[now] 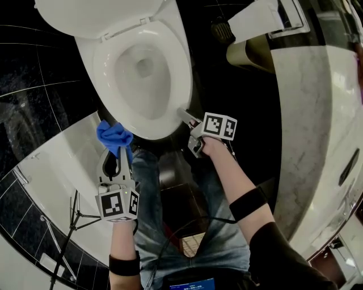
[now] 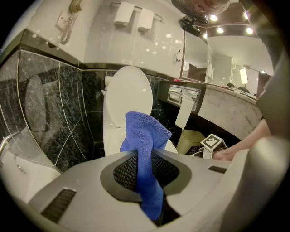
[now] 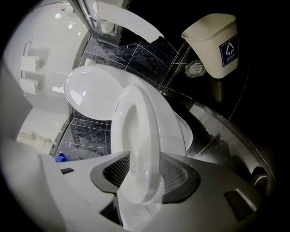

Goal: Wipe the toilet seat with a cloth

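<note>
Blue cloth [image 1: 113,137] hangs bunched at the lower left of the toilet seat [image 1: 180,73], just off its rim. The left gripper [image 1: 116,156] has its jaws nearly together, pinching a fold of the cloth so that the fabric rises above the pads. At the seat's lower right edge, the right gripper [image 1: 186,116] has its jaws spread wide on either side of the front rim, which fills the gap between them without a clear squeeze. Toward the top of the frame the lid [image 1: 96,14] stands raised.
</note>
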`<state>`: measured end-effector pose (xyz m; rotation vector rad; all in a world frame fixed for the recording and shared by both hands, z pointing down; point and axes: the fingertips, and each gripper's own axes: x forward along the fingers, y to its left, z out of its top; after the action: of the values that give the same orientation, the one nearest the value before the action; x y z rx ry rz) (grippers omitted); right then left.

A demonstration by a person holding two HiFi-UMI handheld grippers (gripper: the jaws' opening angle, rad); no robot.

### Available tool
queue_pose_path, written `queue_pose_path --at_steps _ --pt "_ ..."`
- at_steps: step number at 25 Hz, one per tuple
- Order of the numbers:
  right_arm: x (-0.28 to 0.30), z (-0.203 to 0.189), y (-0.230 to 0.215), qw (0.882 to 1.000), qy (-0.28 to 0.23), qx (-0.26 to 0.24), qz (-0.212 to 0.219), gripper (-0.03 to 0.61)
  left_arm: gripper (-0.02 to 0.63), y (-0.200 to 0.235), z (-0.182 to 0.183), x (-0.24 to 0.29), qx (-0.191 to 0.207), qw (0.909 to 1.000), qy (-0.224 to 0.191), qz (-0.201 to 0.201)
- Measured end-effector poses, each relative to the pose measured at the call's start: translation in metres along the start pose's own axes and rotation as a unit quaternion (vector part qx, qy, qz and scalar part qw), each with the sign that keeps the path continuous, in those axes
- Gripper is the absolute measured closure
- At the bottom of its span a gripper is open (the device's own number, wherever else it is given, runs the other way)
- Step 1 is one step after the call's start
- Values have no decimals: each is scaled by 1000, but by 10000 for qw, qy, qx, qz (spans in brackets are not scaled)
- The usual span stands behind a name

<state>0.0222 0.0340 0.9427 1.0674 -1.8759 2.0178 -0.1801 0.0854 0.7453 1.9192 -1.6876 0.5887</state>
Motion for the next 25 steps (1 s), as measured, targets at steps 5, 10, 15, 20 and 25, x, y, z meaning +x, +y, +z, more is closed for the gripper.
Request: queue_pose_path --at_steps 5,10,15,20,25 --pt "0 -1 -6 9997 -85 77 -216 403 537 2 -9 0 -65 10000 39 0" --pt "0 -2 -11 9991 -140 369 -155 436 537 0 -15 2 -77 9999 70 -28" --pt "-5 -1 -3 9990 -115 440 35 442 537 -5 -16 4 -68 9999 104 -31" --pt "-19 2 14 9993 5 356 110 446 537 -17 -17 -2 -62 9999 136 -52" --pt "-36 4 40 9979 34 566 305 451 537 -31 -23 -28 -169 9995 258 23"
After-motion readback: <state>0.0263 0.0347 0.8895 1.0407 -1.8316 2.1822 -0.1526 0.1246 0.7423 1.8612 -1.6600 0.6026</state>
